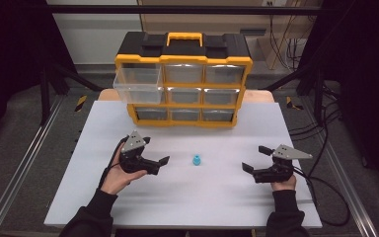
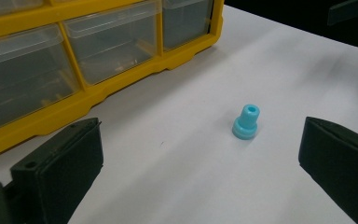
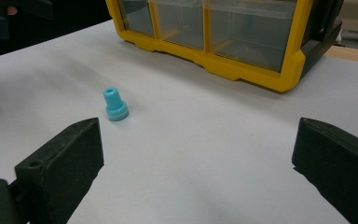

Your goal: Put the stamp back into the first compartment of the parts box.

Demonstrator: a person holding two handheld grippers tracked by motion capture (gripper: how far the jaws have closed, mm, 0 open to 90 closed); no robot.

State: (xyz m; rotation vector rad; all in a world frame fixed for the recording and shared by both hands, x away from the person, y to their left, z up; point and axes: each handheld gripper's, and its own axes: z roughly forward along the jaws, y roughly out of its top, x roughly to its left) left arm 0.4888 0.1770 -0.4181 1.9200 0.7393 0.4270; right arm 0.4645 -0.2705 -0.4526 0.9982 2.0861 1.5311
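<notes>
While both sets of fingers gape empty, blue plug (image 1: 196, 160) sits untouched on bench (image 1: 187, 197).
I'd bring left gripper (image 1: 154, 152) low, pinching its narrow neck squarely.

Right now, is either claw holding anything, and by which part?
Nothing is held. Left claw and right claw are both open; the blue part stands alone on the table between them.

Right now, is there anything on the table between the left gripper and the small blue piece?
No. In the high view the white table is bare between the left gripper and the blue piece. The left gripper view shows the same.
</notes>
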